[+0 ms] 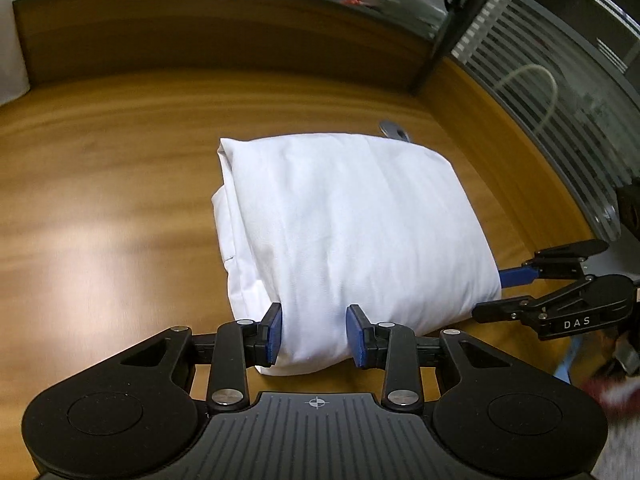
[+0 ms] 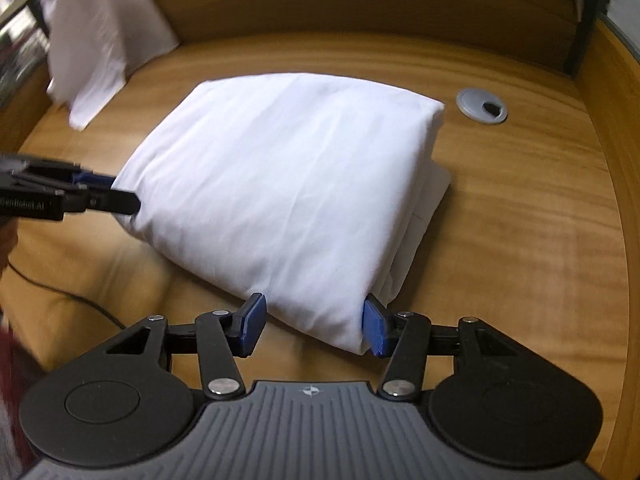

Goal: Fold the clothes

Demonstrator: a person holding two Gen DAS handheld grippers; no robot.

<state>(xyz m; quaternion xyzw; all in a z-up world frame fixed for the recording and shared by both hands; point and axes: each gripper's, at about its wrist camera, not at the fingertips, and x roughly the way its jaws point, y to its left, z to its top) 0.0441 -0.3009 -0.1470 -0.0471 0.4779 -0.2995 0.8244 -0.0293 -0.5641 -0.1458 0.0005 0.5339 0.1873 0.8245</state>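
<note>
A white cloth (image 1: 344, 232) lies folded into a thick, puffy rectangle on the wooden table (image 1: 120, 184). My left gripper (image 1: 316, 334) is open at the cloth's near edge, and cloth fills the gap between its blue pads. My right gripper (image 2: 314, 328) is open wider, straddling the near corner of the white cloth (image 2: 280, 176); its right pad touches the fabric. Each gripper shows in the other's view: the right gripper (image 1: 498, 292) at the cloth's right edge, the left gripper (image 2: 120, 192) at its left corner.
A second white garment (image 2: 100, 40) is draped at the table's back left. A grey cable grommet (image 2: 482, 106) sits in the tabletop just behind the cloth. Wooden and glass partitions (image 1: 540, 80) wall the back and right. A black cable (image 2: 80, 300) runs along the near left.
</note>
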